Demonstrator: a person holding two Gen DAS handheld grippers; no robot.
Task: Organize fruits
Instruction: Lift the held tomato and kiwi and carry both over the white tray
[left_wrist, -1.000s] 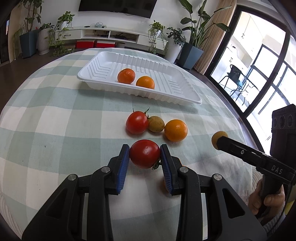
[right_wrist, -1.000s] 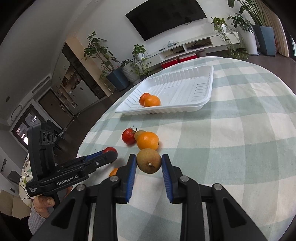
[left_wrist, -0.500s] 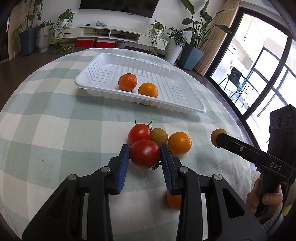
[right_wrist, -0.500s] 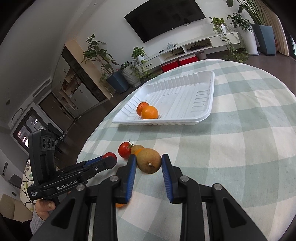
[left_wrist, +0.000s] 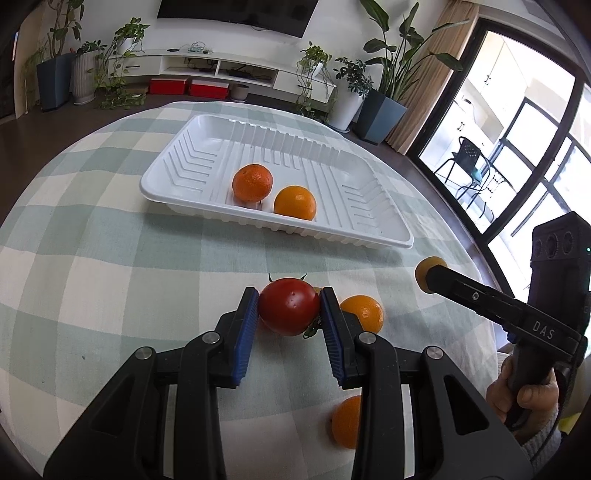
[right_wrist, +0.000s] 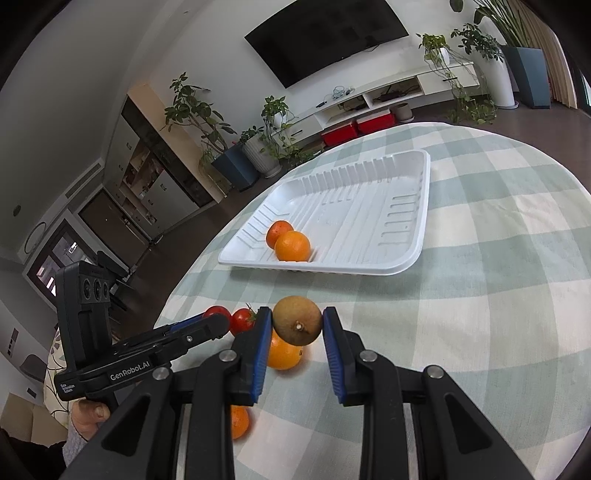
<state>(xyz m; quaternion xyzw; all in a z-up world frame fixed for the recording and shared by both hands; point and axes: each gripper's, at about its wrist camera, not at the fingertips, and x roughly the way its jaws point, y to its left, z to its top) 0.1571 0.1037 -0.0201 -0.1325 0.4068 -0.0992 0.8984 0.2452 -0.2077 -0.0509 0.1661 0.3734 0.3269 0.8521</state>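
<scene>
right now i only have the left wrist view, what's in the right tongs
Observer: A brown fruit, stem end towards the camera. The right tongs are shut on it.
Operator: ok, anything hidden behind what i'm holding
Observer: Yes, a second tomato lies right beside the tomato in your left tongs.
</scene>
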